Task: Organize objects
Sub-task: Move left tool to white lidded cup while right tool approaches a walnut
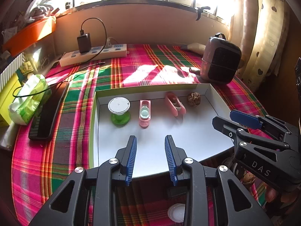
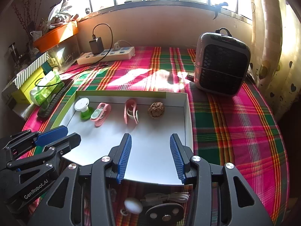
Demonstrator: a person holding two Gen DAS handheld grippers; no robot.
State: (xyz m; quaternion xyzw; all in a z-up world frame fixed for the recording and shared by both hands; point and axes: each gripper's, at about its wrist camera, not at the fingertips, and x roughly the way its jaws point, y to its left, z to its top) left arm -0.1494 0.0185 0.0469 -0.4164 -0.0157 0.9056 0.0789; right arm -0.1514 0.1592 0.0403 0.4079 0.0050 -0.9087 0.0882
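Observation:
A shallow white box (image 1: 188, 139) (image 2: 150, 150) lies on the plaid cloth. Along its far wall stand a green spool with a white top (image 1: 119, 109) (image 2: 83, 108), a pink item with a pale disc (image 1: 145, 113) (image 2: 100, 114), a second pink item (image 1: 175, 103) (image 2: 130, 113) and a brown walnut (image 1: 193, 98) (image 2: 156, 109). My left gripper (image 1: 150, 141) is open and empty above the box's near part. My right gripper (image 2: 150, 139) is open and empty over the box's near right side; it also shows in the left wrist view (image 1: 231, 120).
A power strip with charger (image 1: 94, 53) (image 2: 107, 54) and a small heater (image 1: 219, 60) (image 2: 222, 62) stand at the back. A phone (image 1: 49, 111) and tissue pack (image 1: 28, 98) lie left. A white cap (image 1: 176, 212), a white cable (image 2: 169, 197) and small items lie near me.

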